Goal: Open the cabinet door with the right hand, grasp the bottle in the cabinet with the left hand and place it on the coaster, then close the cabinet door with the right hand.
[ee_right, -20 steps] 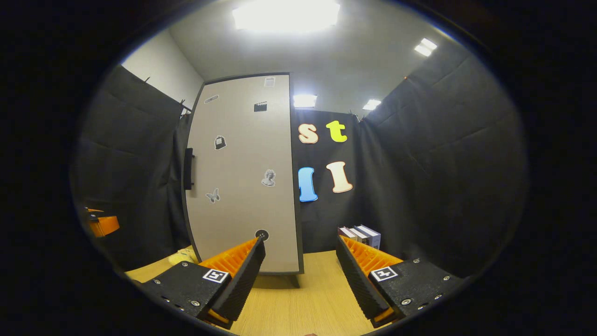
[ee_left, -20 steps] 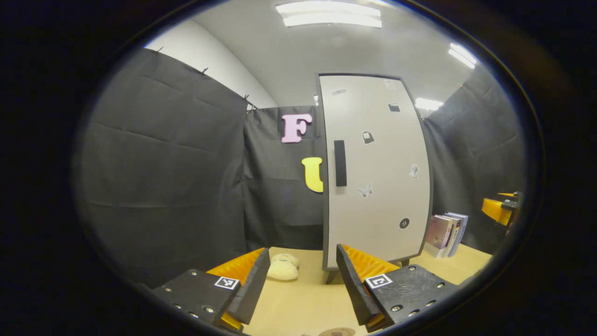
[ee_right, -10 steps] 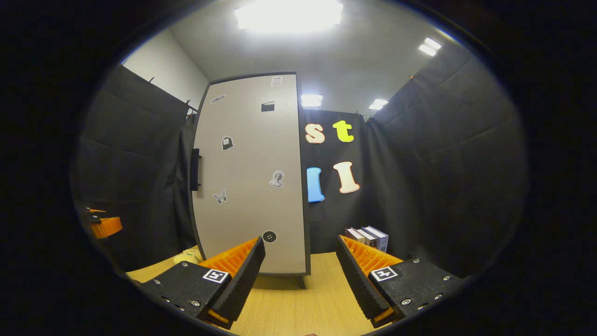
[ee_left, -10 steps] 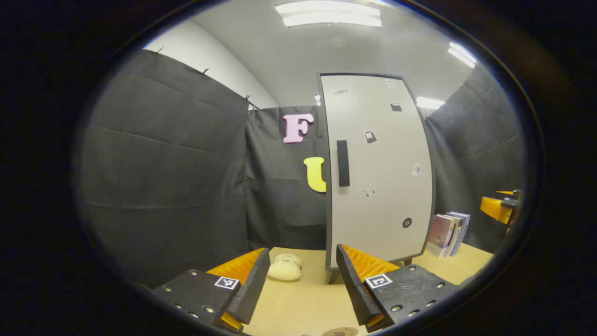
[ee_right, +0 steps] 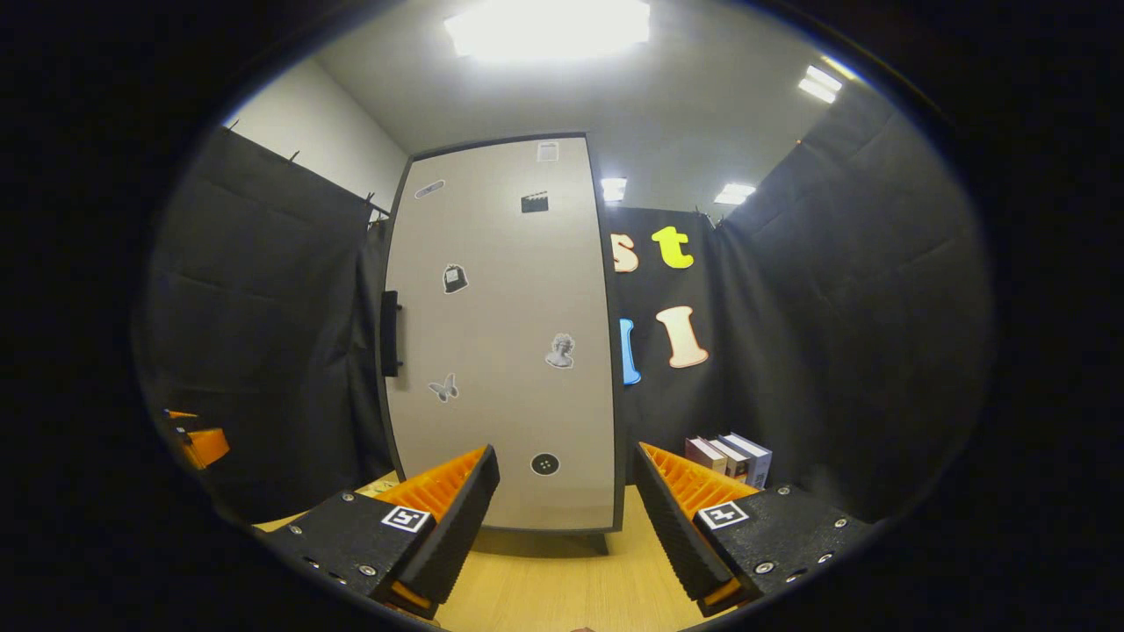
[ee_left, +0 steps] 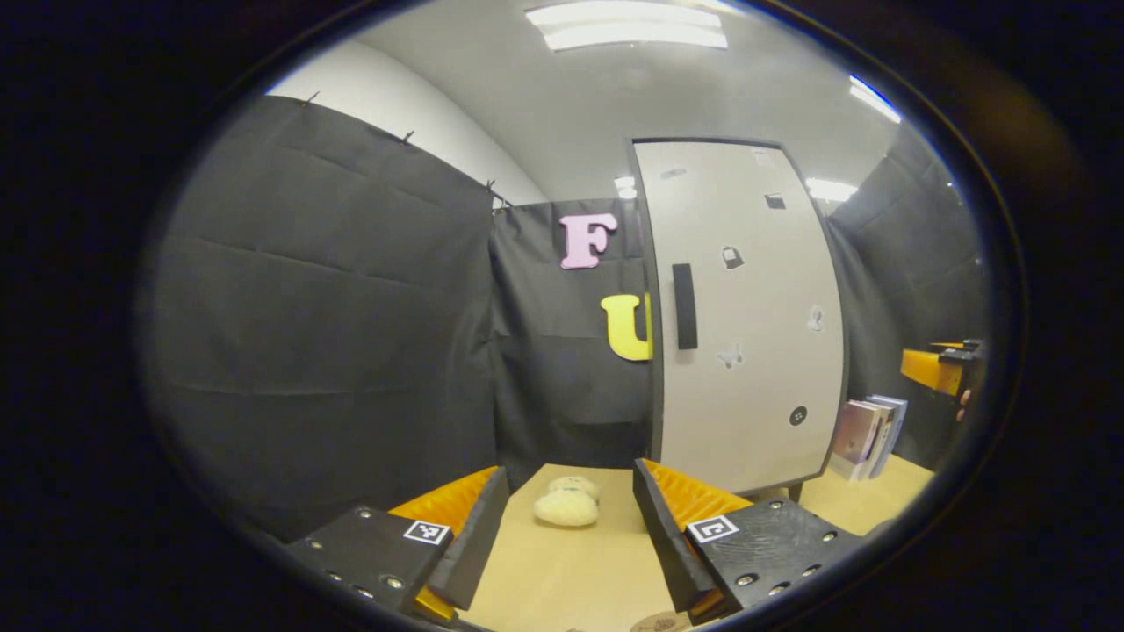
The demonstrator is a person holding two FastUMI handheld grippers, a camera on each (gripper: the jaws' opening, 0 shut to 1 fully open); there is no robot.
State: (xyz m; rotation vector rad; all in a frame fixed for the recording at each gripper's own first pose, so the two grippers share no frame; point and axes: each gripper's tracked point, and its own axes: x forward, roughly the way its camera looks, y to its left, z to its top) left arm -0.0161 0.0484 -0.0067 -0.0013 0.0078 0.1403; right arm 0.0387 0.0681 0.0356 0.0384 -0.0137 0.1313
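- Left gripper view — left gripper (ee_left: 571,535): fingers spread wide, nothing between them, held above the table (ee_left: 562,579).
- Cabinet door (ee_left: 746,325): at 2 o'clock of the view, fully closed, stickers on its face; dark vertical handle (ee_left: 684,306) near its left edge.
- Bottle: inside the cabinet by the task's wording, hidden behind the closed door, so its position cannot be told.
- Coaster (ee_left: 660,622): a round sliver at 5 o'clock, just under the left gripper's own finger. Risk — it is easy to knock while reaching forward.
- Plush toy (ee_left: 566,507): on the table at 6 o'clock, near the cabinet's foot. Risk: it lies in the left gripper's likely reach path.
- Books (ee_left: 869,434): at 4 o'clock, upright beside the cabinet.
- Right gripper view — right gripper (ee_right: 566,527): fingers spread wide, empty, well apart from the door.
- Handle (ee_right: 390,333): at 9 o'clock, on the door's far edge. Risk: the handle is narrow and off-centre, so a skewed approach could slip off it.
- Left gripper (ee_right: 195,439): at 8 o'clock. Risk: the swinging door may strike it.
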